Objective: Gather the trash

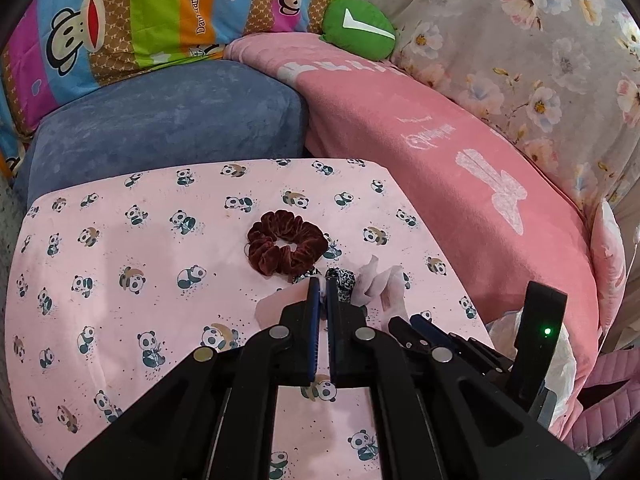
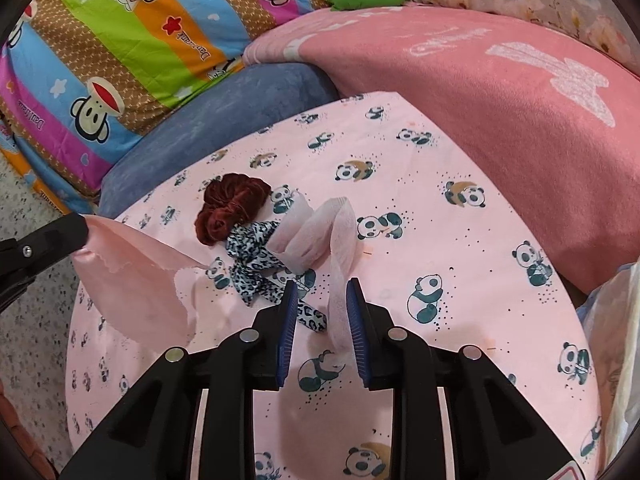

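My left gripper (image 1: 321, 282) is shut on a pink sheet of thin paper (image 1: 276, 304), held above the panda-print table cover (image 1: 120, 280); the right wrist view shows that gripper (image 2: 76, 226) at the left lifting the sheet (image 2: 136, 268). My right gripper (image 2: 321, 290) is open, its jaws either side of a crumpled pink tissue strip (image 2: 340, 248) lying on the cover (image 2: 460, 272). A dark red velvet scrunchie (image 1: 286, 245) (image 2: 228, 208) and a leopard-print hair tie (image 2: 256, 264) (image 1: 342, 284) lie just beyond.
A blue cushion (image 1: 160, 128), a pink blanket (image 1: 460, 168), a striped monkey-print quilt (image 1: 140, 12), a green plush (image 1: 360, 28) and a floral sheet (image 1: 540, 60) ring the table. A white plastic bag (image 2: 616, 340) hangs at the right edge.
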